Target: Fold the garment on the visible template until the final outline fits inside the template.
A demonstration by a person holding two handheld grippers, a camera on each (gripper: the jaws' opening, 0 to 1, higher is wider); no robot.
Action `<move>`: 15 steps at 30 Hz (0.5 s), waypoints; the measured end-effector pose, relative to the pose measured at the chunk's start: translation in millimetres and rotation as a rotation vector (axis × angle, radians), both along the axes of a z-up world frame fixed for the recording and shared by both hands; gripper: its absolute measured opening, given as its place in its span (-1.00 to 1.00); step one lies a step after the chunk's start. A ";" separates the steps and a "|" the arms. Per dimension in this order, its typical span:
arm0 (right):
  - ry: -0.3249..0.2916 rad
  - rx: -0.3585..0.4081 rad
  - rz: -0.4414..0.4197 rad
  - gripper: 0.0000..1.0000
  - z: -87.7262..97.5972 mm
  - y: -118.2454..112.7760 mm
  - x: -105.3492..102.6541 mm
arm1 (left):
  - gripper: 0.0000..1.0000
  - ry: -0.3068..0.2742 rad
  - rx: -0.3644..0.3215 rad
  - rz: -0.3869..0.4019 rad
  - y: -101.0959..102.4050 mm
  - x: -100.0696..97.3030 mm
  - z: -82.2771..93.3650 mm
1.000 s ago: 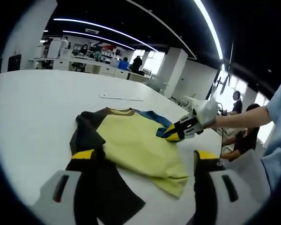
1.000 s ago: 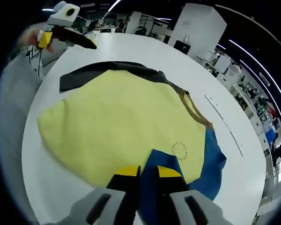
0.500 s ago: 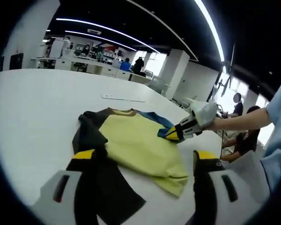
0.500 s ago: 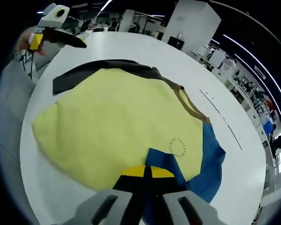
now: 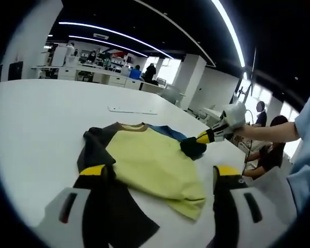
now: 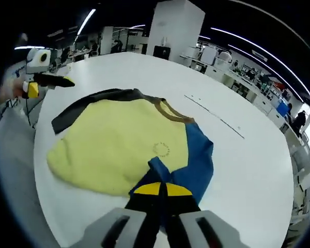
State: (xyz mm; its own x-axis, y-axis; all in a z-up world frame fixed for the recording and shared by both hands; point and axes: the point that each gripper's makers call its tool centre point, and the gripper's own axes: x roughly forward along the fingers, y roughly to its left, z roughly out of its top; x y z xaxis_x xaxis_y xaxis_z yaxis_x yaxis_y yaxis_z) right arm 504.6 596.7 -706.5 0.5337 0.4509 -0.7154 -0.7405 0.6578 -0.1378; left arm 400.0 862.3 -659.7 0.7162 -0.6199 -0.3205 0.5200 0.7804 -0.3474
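Two tools: right tool (image 6: 161, 189) clenched on the shirt's (image 6: 119, 150) blue sleeve (image 6: 194, 163); left tool (image 5: 157, 173) released beside the shirt.

yellow garment (image 5: 155, 165) spread on the white table (image 5: 36, 124)
left gripper (image 5: 160, 178) jaws stand apart above a black sleeve (image 5: 106, 206); right gripper (image 5: 199, 138) pinches a dark sleeve bunch.

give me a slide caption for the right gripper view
Right gripper shut on the blue sleeve of a yellow shirt on a white table.
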 end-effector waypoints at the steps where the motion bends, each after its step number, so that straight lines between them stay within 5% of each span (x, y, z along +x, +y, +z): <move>1: 0.002 0.007 -0.025 -1.00 2.8 -8.9 0.2 | 0.62 0.000 0.000 -0.001 -0.2 0.9 0.1; 15: 0.024 0.067 -0.351 -1.00 21.3 -137.9 1.6 | 0.61 0.009 0.004 -0.030 -12.1 13.4 -1.9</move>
State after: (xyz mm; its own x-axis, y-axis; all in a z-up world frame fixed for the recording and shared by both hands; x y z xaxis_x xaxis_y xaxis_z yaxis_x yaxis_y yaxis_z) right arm 506.2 458.9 -685.2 0.6476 0.2898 -0.7047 -0.4706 0.8795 -0.0708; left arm 413.4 850.2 -661.7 0.6941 -0.6401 -0.3293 0.5403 0.7656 -0.3493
